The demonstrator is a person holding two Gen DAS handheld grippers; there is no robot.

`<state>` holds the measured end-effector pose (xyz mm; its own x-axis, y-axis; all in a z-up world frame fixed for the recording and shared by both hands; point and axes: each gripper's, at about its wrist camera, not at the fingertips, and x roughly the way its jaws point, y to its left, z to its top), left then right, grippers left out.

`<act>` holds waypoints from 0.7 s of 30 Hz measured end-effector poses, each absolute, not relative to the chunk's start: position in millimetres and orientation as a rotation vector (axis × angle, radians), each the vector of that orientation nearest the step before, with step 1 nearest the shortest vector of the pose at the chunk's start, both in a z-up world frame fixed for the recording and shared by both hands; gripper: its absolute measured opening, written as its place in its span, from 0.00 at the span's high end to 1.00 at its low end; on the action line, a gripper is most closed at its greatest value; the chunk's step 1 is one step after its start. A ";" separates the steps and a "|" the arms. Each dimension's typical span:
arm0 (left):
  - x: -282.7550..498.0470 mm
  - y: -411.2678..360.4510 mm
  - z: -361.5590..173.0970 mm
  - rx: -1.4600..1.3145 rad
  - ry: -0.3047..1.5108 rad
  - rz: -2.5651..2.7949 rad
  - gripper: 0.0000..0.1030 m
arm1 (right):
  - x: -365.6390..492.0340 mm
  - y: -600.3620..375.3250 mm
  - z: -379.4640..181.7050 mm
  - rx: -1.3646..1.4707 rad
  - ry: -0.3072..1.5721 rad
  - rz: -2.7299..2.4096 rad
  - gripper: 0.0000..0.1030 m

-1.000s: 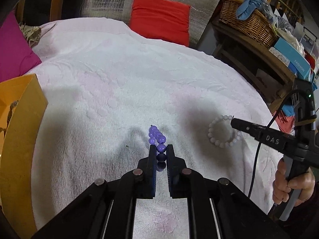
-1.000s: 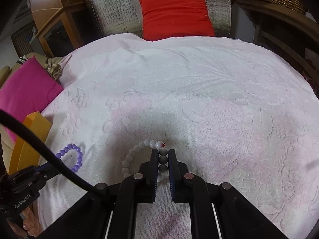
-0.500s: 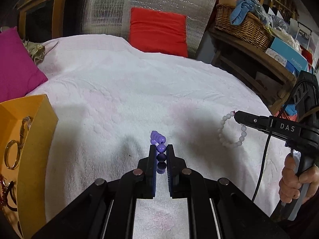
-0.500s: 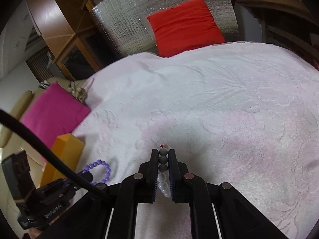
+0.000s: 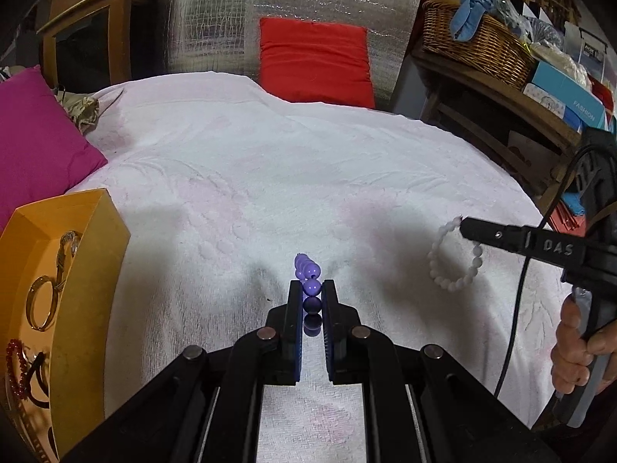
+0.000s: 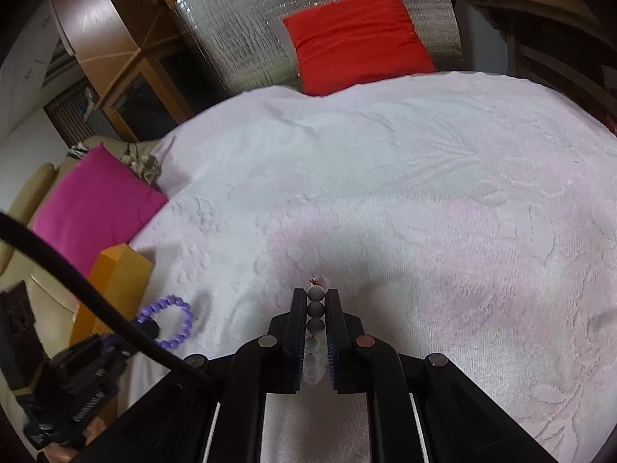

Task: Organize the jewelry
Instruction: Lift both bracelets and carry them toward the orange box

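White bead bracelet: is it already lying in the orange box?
No. The white bead bracelet hangs from the right gripper above the towel, well away from the orange box.

Both grippers: matte black linkage arms with round silver pivot pins, flat black fingers faced with blue ribbed pads. Left gripper, right gripper. Seen from the left gripper, the right unit shows white "DAS" lettering, a grey pistol handle, and a trailing black cable.
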<state>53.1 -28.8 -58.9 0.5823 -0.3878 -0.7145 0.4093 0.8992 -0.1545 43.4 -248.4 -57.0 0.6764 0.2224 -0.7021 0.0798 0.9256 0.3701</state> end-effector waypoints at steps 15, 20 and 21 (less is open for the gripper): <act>51.3 -30.8 -60.2 0.083 0.821 -0.396 0.91 | 41.4 -238.7 -50.0 0.381 0.807 0.100 0.90; 49.5 -28.8 -58.8 0.096 0.814 -0.375 0.91 | 40.9 -228.9 -47.2 0.374 0.798 0.114 0.90; 49.4 -27.5 -58.5 0.097 0.813 -0.370 0.91 | 40.8 -225.4 -46.3 0.371 0.795 0.119 0.90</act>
